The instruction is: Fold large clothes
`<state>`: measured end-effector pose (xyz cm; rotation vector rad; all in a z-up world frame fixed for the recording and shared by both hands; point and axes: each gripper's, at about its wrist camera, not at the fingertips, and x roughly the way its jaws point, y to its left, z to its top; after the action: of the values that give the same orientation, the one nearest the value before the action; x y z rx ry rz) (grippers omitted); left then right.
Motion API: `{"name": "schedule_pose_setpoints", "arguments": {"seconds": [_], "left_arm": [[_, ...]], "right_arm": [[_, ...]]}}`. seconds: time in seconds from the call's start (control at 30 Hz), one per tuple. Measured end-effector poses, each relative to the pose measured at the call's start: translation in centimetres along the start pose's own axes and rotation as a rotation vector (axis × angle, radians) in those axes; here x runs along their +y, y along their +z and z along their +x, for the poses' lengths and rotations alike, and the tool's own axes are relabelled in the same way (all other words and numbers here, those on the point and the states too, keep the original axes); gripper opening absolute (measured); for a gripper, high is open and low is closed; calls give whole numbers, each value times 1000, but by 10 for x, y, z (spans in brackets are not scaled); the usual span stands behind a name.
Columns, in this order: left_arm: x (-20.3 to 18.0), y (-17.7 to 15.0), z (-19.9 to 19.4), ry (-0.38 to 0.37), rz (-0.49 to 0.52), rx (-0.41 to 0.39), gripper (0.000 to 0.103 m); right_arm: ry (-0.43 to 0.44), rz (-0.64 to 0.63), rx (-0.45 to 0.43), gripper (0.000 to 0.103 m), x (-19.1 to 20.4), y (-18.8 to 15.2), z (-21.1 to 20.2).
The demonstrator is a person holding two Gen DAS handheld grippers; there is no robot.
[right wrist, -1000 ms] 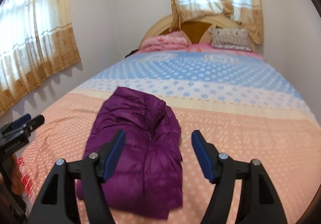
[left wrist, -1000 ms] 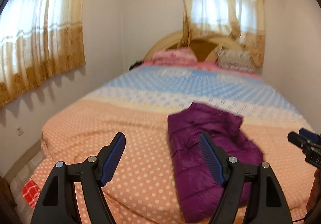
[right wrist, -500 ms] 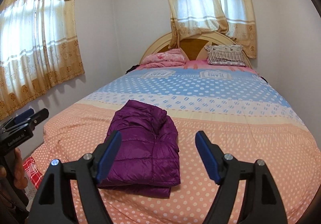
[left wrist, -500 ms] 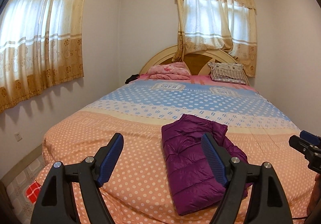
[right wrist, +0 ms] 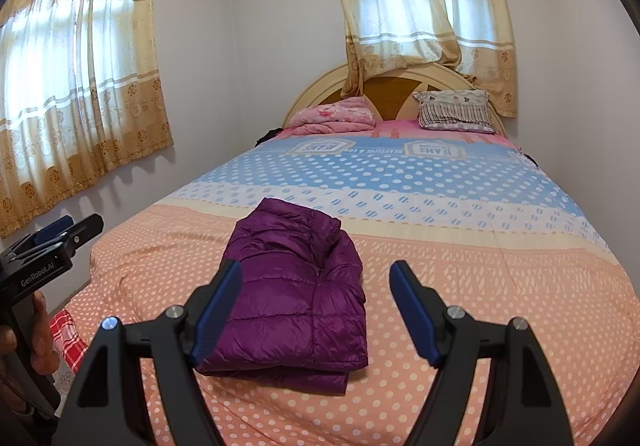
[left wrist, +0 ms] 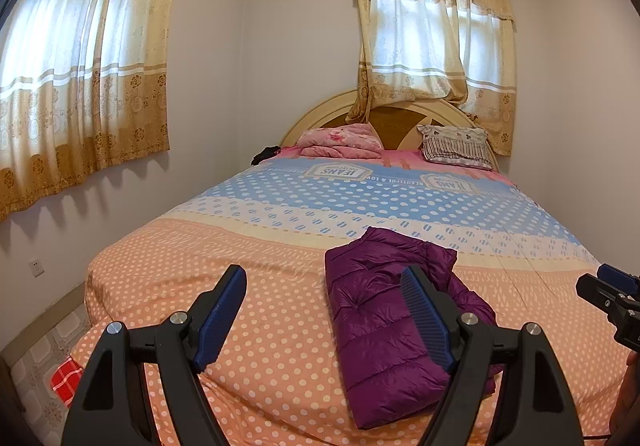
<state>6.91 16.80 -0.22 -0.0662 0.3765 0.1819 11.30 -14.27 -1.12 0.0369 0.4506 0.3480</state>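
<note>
A folded purple down jacket lies on the orange polka-dot end of the bedspread, near the foot of the bed. Both the left gripper and right gripper hang above the foot edge, released and empty.

The left gripper hung with its jaws spread wide above the bed, where a folded purple jacket lay.
</note>
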Motion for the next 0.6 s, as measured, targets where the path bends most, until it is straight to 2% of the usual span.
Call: {"name": "schedule_pose_setpoints", "arguments": {"seconds": [0.6], "left_arm": [[1,0,2,0,0,1,80]], "right_arm": [[7,0,10,79,1,-1,2]]}}
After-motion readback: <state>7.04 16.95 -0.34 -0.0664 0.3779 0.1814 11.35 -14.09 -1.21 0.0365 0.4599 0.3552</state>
